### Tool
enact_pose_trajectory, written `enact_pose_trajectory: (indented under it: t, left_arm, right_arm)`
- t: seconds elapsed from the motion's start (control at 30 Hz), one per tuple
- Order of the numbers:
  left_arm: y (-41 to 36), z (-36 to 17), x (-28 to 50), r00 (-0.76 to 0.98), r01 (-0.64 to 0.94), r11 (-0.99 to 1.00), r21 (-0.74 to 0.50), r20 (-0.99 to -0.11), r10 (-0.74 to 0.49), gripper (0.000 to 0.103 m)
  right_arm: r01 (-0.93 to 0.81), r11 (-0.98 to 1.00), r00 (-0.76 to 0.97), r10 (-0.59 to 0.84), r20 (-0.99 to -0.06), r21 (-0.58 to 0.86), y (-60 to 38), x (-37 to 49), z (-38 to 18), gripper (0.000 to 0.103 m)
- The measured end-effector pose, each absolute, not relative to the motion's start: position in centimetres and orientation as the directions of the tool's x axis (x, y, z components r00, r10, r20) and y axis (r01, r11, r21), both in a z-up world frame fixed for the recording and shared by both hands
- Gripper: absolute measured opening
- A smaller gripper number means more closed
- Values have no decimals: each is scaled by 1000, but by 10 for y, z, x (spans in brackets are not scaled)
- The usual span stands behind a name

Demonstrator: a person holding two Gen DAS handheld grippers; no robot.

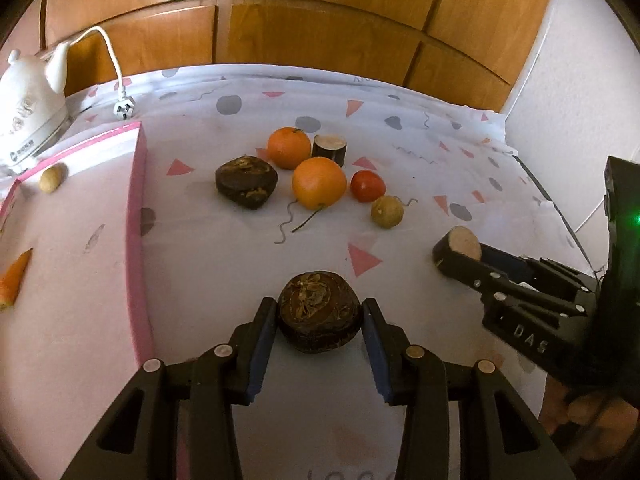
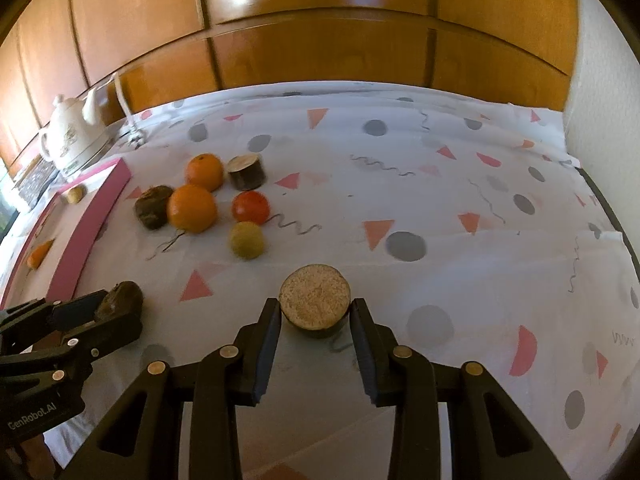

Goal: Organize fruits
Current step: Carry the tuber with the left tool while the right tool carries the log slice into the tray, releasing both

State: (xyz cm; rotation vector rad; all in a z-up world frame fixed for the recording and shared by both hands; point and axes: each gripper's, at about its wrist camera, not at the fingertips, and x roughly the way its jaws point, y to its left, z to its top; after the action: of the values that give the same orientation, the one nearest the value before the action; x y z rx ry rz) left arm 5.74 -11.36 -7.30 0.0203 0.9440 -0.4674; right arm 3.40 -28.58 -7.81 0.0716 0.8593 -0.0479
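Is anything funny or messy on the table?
A bit. The white plug of the kettle lies loose on the tablecloth, plugged into nothing. The dark fruit between the left tool's fingers looks dried and wrinkled on top. Nothing is spilled.

Worktop (image 2: 460,184) under white cloth with triangles and dots. On it: two oranges (image 1: 319,182), tomato (image 1: 367,186), small yellowish fruit (image 1: 387,211), dark lumpy fruit (image 1: 246,181), cut dark cylinder (image 1: 329,149), pink-edged tray (image 1: 138,184), white kettle (image 1: 30,114).
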Motion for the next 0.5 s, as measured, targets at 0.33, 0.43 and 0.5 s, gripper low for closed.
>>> enact_pose_trajectory:
  t: [0.33,0.43,0.5]
  left_arm:
    - [-88,-44,45,577,360,917,-169,-733,-361,43]
    - [-74,-36,45,601,326,929,-178,-719,-349,43]
    - [-64,-31,46,618,302,937,-176,-713,-333,43]
  right_arm:
    - [-25,999,639,39,-769,31,-251,26,-77,35]
    - [-46,997,630,72,-773,55,-243,25,-76,35]
    - [-67,996,625,92,-775,64,-235,25,-75,35]
